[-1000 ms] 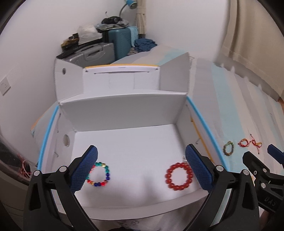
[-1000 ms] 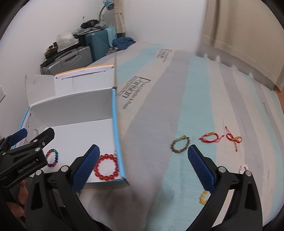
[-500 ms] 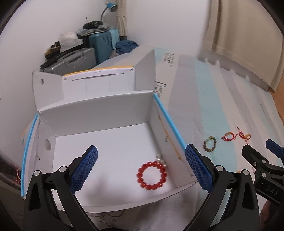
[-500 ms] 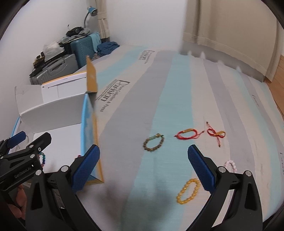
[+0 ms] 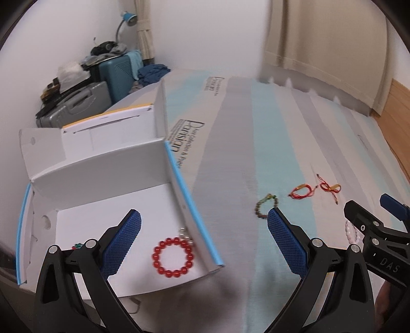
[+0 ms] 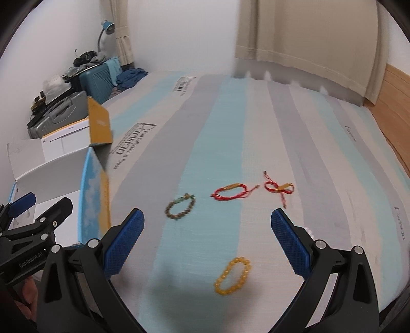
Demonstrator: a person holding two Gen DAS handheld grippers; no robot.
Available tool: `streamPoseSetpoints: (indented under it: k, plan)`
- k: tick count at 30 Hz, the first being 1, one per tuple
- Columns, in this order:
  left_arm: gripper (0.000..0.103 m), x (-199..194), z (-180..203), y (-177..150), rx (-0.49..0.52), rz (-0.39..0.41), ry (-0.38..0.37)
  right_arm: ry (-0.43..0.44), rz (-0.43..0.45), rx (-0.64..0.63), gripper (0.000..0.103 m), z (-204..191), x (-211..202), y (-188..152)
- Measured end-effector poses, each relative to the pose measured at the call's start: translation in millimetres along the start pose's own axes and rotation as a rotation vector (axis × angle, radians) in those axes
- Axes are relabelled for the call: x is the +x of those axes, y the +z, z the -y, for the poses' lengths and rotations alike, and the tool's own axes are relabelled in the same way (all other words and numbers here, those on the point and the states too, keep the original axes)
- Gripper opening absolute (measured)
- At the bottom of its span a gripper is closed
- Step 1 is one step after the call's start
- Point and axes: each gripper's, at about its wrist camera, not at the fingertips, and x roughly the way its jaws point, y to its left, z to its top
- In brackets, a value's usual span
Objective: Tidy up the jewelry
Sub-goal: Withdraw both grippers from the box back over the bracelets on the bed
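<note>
A white cardboard box (image 5: 107, 166) with blue edges lies open on the striped mattress. Inside it rest a red bead bracelet (image 5: 173, 257) and a multicoloured one (image 5: 77, 246), mostly hidden behind my left finger. My left gripper (image 5: 203, 239) is open and empty, straddling the box's right wall. On the mattress lie a brown-green bead bracelet (image 6: 180, 206), two red cord bracelets (image 6: 230, 191) (image 6: 278, 188), a yellow bead bracelet (image 6: 232, 276) and a pale pink one (image 5: 353, 231). My right gripper (image 6: 207, 238) is open and empty, above the yellow bracelet.
Suitcases (image 5: 77, 107) piled with clothes and a blue lamp (image 5: 128, 19) stand against the far wall. A beige curtain (image 6: 307, 46) hangs at the mattress's far edge. Wooden floor (image 6: 394, 102) shows at the right. A hand (image 6: 28, 294) holds the left gripper.
Both grippers have swung right, away from the box and over the mattress. The yellow bracelet has come between the right fingers. The multicoloured bracelet has slid behind the left finger.
</note>
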Motion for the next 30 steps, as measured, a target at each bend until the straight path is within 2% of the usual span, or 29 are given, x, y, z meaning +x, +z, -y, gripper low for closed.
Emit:
streamPoseSetpoints:
  k: [16, 30]
  plan:
    - [0.097, 5.9, 80.1, 2.2, 0.116, 0.0, -0.101, -0.06, 0.0, 0.087, 0.095, 74.5, -5.7, -10.1]
    - [0.097, 26.8, 120.4, 11.1, 0.181, -0.008, -0.146, -0.093, 0.001, 0.156, 0.095, 120.4, 2.9, -8.6]
